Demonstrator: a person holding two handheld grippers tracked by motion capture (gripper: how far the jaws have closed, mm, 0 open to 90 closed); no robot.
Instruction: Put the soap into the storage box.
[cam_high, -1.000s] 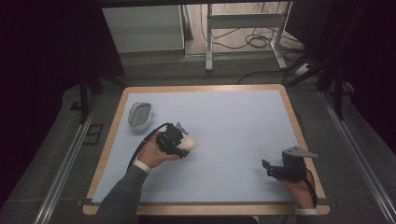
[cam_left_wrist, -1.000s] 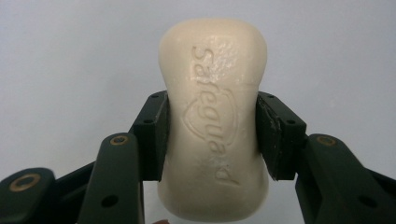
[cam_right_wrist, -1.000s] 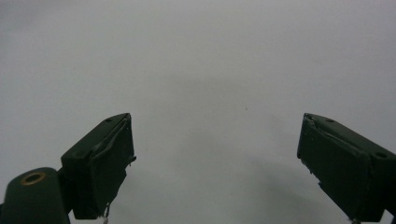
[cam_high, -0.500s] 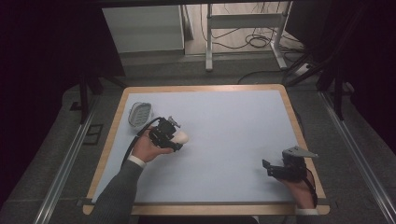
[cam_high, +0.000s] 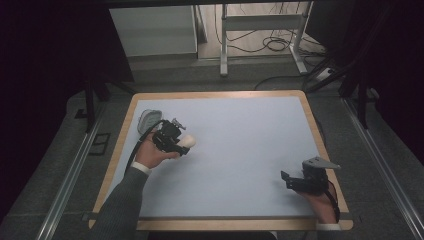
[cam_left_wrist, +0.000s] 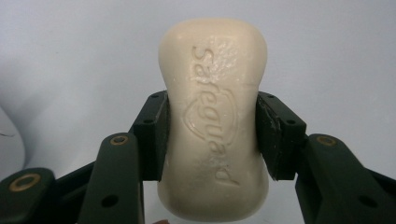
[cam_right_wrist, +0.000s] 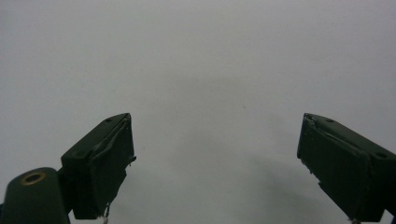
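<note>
A cream bar of soap stamped with a brand name sits clamped between the two black jaws of my left gripper. In the high view that left gripper is at the table's left side, held above the surface, with the soap sticking out to the right. A grey soap dish lies just behind and left of it, near the far left corner. My right gripper rests low at the near right of the table, jaws wide apart with nothing between them.
The pale blue table top has a wooden rim. Beyond it stand a white cabinet and a metal frame with cables on the floor. Metal rails run along both sides of the table.
My left gripper has carried the soap away from me and to the left, toward the soap dish. The right gripper has stayed in place.
</note>
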